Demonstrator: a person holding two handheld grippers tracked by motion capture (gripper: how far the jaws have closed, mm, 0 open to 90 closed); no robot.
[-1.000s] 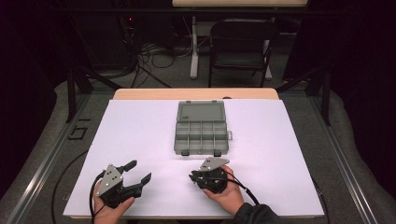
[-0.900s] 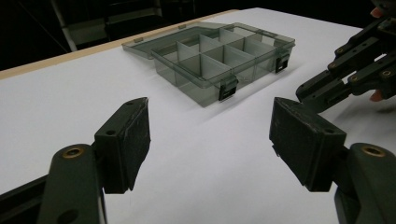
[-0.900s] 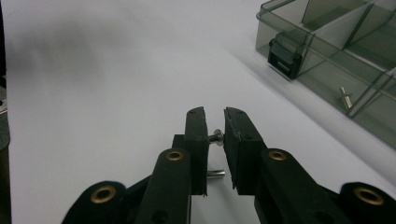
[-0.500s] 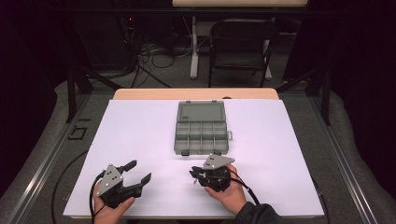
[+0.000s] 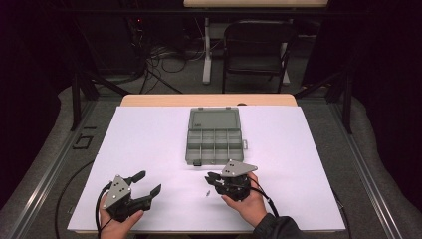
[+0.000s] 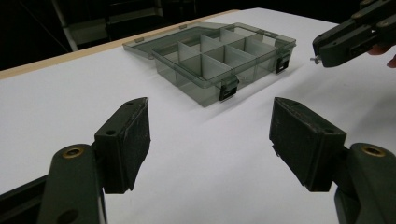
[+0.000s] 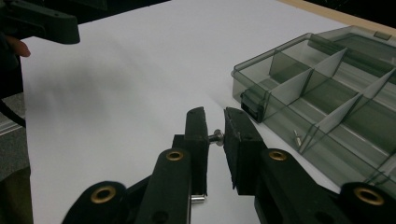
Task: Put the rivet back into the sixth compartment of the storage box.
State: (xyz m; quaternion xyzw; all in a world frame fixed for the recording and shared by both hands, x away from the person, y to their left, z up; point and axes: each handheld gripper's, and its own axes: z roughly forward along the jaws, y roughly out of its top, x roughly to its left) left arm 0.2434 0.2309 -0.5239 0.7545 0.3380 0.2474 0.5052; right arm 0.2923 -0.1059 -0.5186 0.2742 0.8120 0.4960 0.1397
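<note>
Since a second ago my right gripper (image 5: 211, 178) has lifted slightly and now pinches a small screw (image 7: 215, 137) between its nearly closed jaws; my left has hardly shifted. At 7 o'clock on the white sheet (image 5: 149, 139), my left gripper (image 5: 148, 182) rests with its jaws spread wide, grasping nothing. Another tiny screw (image 5: 206, 192) lies on the sheet just below the right gripper's tips. At 12 o'clock from them sits the open box (image 5: 215, 144), one small screw (image 7: 296, 136) in a near compartment.
</note>
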